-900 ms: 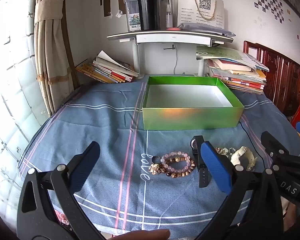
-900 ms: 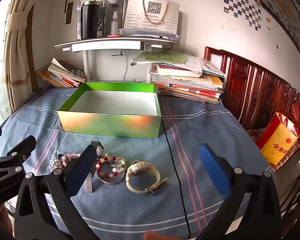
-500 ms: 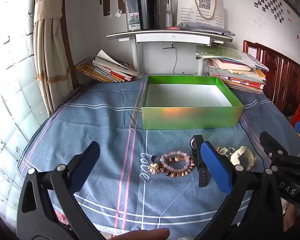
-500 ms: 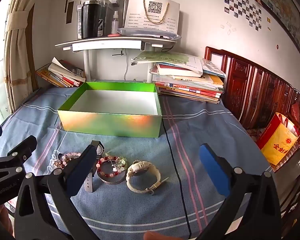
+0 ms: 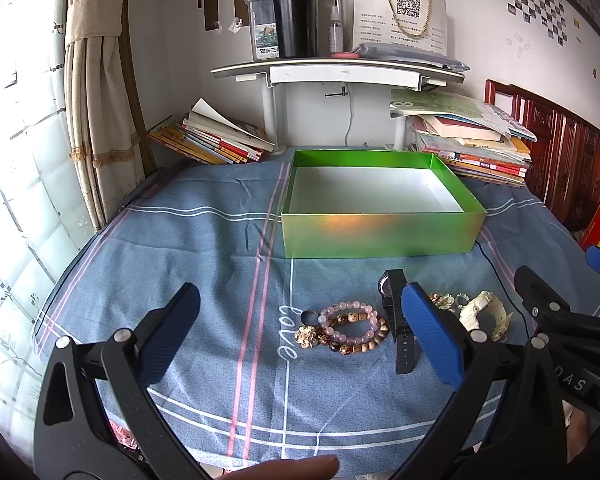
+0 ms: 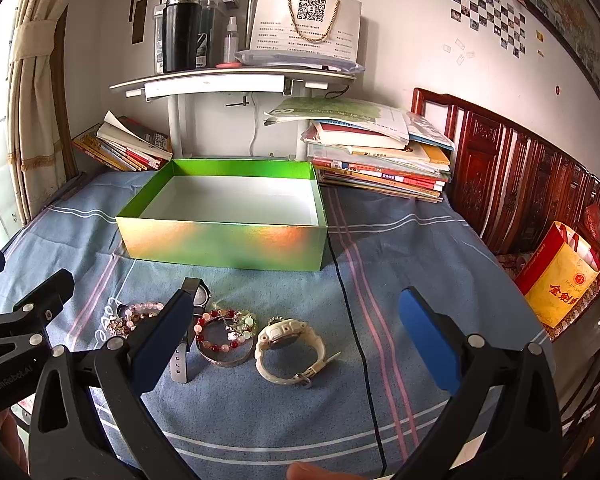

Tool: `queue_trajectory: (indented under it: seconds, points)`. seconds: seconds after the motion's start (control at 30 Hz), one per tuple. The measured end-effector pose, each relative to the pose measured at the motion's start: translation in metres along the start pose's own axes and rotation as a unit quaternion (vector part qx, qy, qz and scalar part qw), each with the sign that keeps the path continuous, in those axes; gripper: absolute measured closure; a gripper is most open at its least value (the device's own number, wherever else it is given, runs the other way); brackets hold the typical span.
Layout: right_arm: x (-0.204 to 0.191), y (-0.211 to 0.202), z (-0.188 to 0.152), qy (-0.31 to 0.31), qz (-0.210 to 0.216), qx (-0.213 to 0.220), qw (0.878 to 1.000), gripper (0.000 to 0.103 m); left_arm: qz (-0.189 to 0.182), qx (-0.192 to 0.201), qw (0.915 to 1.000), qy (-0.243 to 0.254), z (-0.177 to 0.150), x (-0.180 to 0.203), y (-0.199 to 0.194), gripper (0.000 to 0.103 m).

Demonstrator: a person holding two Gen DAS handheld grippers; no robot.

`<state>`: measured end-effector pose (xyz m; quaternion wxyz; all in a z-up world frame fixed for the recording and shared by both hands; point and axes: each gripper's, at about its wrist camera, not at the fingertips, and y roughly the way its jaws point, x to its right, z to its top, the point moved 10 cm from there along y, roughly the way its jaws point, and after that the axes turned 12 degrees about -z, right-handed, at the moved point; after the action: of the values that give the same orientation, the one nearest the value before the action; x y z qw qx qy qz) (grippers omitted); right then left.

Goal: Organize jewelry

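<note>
Both my left tongs (image 5: 300, 320) and right tongs (image 6: 296, 320) gape empty above the bench. The bracelets (image 5: 346, 328) and watches (image 6: 290, 340) lie crowded before the green box (image 6: 224, 240); one pinch may snag neighbours.

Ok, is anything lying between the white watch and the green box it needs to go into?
Nothing visible. Only bare blue cloth separates the white watch from the green box, which sits open and empty. The black cable runs just to its right.

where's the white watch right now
In the right wrist view the white watch lies on the blue cloth in front of the green box, at the right end of the jewelry row, beside the red-beaded bracelet.
</note>
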<state>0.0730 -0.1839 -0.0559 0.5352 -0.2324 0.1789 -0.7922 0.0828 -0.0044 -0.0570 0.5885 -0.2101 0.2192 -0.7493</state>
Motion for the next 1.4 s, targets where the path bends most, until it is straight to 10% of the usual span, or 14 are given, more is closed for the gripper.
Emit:
queue_trajectory:
  seconds: [1.4]
  points:
    - [0.0007,0.0021,0.0004,-0.002,0.002,-0.004,1.000,0.002,-0.002,-0.007,1.0000,-0.003,-0.0026,-0.0047,0.0037,0.004]
